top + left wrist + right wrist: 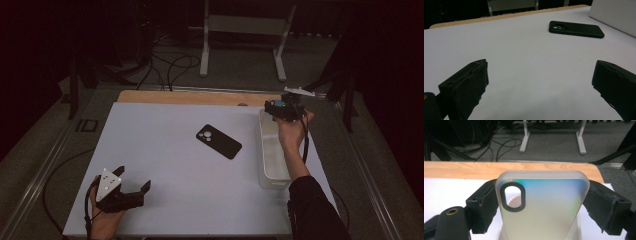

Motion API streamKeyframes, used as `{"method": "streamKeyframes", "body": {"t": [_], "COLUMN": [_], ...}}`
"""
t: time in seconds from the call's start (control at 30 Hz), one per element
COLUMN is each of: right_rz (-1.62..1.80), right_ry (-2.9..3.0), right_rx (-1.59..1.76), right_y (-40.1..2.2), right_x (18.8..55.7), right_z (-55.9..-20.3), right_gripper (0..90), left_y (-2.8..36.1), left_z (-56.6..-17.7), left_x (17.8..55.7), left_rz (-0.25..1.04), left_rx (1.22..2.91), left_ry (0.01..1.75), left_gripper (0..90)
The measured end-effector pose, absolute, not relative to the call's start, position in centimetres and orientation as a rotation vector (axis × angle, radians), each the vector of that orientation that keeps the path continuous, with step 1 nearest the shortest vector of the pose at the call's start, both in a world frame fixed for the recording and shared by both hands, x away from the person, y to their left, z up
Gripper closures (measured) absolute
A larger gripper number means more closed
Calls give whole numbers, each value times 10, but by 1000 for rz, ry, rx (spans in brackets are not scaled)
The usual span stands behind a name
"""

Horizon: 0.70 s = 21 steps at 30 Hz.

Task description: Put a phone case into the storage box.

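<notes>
A frosted, iridescent phone case [544,205] with an oval camera cut-out stands upright between the jaws of my right gripper [542,195], which press on its two long sides. That gripper [281,106] hangs over the far end of a clear plastic bin [264,165] at the table's right. A black phone [219,141] lies face down in the middle of the white table top [165,165]; it shows again [576,29] ahead and to the right of my left gripper [541,67]. My left gripper [134,178] rests at the near left corner, open, with nothing between its jaws.
The bin's pale wall [614,12] rises to the right of the phone. A wooden strip [474,170] runs along the table's far edge. Beyond it are cables [170,65] on the floor and a white stand's legs [242,45].
</notes>
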State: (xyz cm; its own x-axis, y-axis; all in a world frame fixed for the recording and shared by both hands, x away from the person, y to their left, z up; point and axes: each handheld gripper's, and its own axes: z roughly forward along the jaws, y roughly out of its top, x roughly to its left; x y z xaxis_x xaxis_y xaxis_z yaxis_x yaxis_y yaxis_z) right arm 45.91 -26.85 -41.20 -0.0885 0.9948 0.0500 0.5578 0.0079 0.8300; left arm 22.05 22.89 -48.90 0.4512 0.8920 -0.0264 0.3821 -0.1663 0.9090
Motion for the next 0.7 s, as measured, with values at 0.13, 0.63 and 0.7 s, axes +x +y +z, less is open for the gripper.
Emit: {"method": "streamKeyframes", "body": {"t": [0.13, 0.63, 0.7], "right_rz": [938, 882, 885], "right_ry": [1704, 1697, 1706], "right_rx": [1624, 1658, 1650], "right_y": [-267, -263, -262], "right_x": [464, 475, 477], "right_z": [-419, -432, -433], "right_gripper": [168, 165, 163], "left_y": [229, 230, 230], "left_z": [-489, -489, -489], "left_x": [220, 219, 219], "left_rz": [672, 670, 670], "left_rx": [1749, 1744, 1745], "left_ry": [1098, 1101, 1100], "left_gripper": [10, 10, 11]}}
